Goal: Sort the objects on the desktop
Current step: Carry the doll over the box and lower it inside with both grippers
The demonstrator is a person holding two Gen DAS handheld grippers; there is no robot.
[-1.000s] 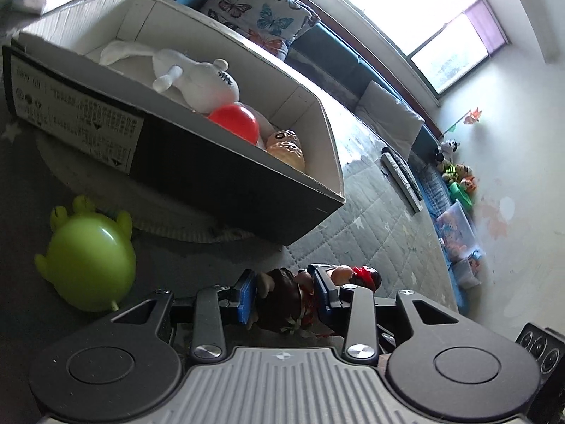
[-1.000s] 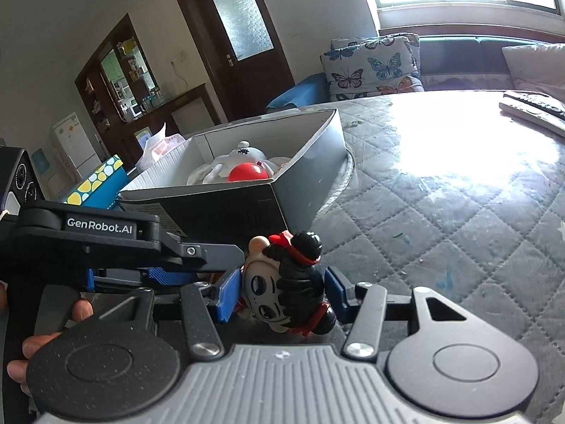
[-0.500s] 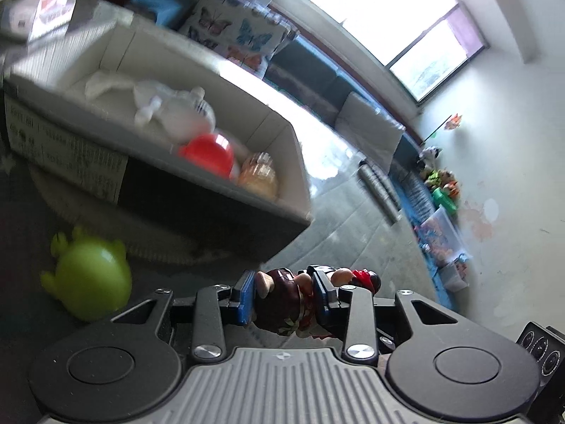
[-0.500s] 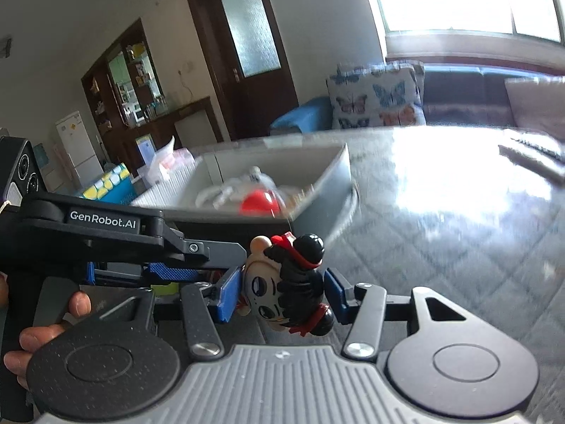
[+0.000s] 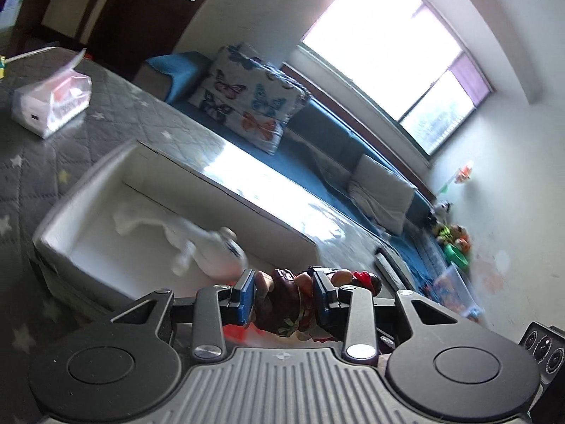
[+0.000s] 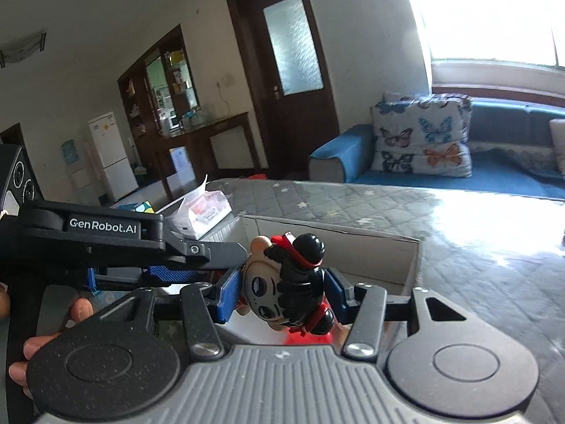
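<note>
Black linkages, blue pads and silver screws are seen on the left tongs (image 5: 282, 291) and right tongs (image 6: 280, 291); "GenRobot.AI" is printed in white.

left gripper (image 5: 284, 295) jaws clamp brown figurine (image 5: 282, 304) | above open box (image 5: 88, 190) | white plush (image 5: 212, 247) inside

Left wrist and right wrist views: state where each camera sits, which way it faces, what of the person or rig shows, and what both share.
Left wrist: on the left tongs, looking along them over the open white cardboard box toward sofa and window; the tongs grip a dark brown toy figure.
Right wrist: on the right tongs, facing door and cabinet; they grip a black-and-red panda figurine; the left tongs and bare fingers show.
Shared: box, white plastic tissue pack, butterfly-print cushion.
</note>
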